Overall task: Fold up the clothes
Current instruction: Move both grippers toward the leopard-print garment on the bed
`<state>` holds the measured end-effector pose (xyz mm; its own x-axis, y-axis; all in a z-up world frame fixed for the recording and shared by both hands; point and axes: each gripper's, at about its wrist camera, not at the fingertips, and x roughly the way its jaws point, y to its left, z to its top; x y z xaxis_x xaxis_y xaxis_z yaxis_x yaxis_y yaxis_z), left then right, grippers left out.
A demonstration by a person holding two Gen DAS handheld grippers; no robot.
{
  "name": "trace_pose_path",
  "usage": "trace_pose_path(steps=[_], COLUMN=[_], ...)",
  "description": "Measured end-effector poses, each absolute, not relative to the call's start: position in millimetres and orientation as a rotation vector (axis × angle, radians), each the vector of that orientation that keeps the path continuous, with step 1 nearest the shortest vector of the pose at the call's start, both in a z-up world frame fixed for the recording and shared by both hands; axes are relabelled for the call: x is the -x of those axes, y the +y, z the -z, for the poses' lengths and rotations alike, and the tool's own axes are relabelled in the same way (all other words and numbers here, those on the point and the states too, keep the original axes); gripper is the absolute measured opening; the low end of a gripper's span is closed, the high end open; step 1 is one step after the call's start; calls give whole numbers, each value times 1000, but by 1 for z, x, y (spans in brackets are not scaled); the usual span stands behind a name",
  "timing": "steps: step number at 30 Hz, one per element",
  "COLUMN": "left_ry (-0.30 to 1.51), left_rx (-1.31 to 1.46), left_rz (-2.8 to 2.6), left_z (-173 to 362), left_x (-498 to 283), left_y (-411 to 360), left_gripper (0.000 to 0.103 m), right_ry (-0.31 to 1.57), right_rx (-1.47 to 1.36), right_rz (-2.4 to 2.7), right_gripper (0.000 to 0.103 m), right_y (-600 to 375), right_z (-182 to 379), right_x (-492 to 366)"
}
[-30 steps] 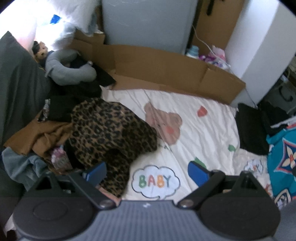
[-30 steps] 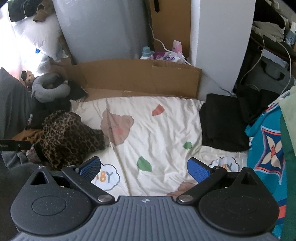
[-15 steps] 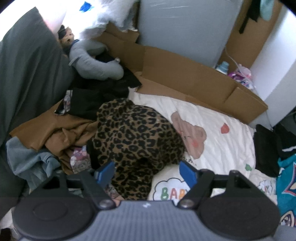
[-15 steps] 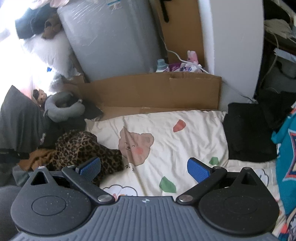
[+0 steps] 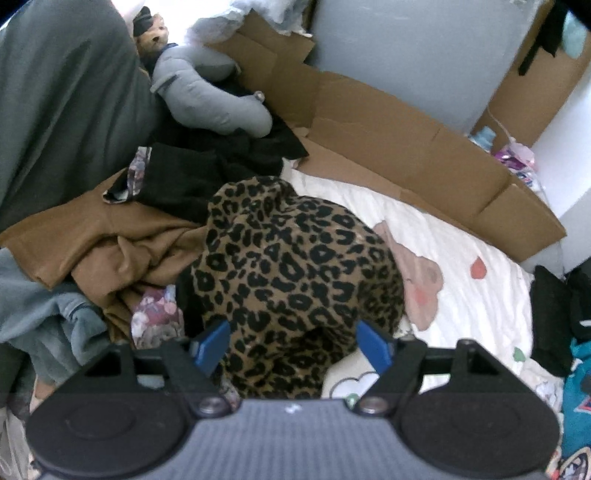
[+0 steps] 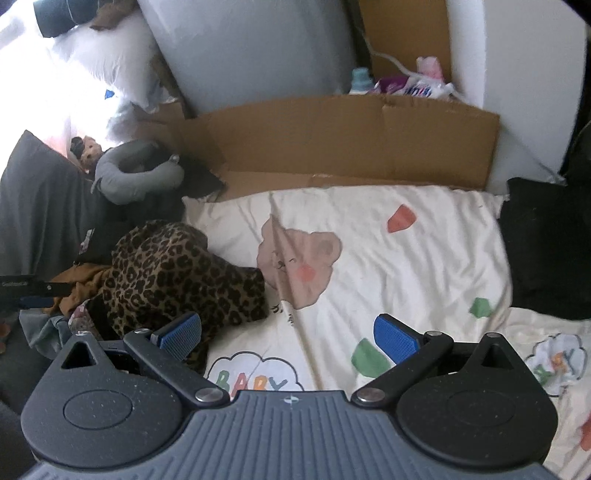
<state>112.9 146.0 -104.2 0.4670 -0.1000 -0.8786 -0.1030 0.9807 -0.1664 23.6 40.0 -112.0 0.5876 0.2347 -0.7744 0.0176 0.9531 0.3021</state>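
Note:
A crumpled leopard-print garment [image 5: 295, 266] lies at the left edge of a cream baby-print quilt [image 5: 476, 295]; it also shows in the right wrist view [image 6: 177, 273]. My left gripper [image 5: 293, 347] is open, its blue fingertips [image 5: 210, 345] on either side of the garment's near part, not closed on it. My right gripper [image 6: 288, 338] is open and empty above the quilt [image 6: 406, 258], just right of the garment. A pile of brown [image 5: 99, 240], black [image 5: 184, 181] and grey-blue [image 5: 40, 314] clothes lies left of the leopard garment.
A grey neck pillow [image 5: 207, 99] and a small plush toy [image 5: 155, 29] sit at the back left. A cardboard sheet [image 5: 406, 147] lines the far edge of the quilt. Folded black clothes [image 6: 546, 243] lie at the right. A teal patterned cloth [image 5: 576, 391] is at the right edge.
My left gripper moved left and closer, so the leopard garment now sits between its fingers. My right gripper tilted and shifted left toward the garment. Both stayed open.

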Motion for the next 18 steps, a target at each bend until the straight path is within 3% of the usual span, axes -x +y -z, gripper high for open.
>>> trace_pose_path(steps=[18], left_ry=[1065], left_rx=[336], left_rz=[-4], left_z=[211], left_x=[-153], left_y=[177], left_gripper=[89], right_ry=[1011], right_rx=[-326], right_rz=[-153], right_gripper=[102], right_y=[69], right_z=[203], right_x=[-74])
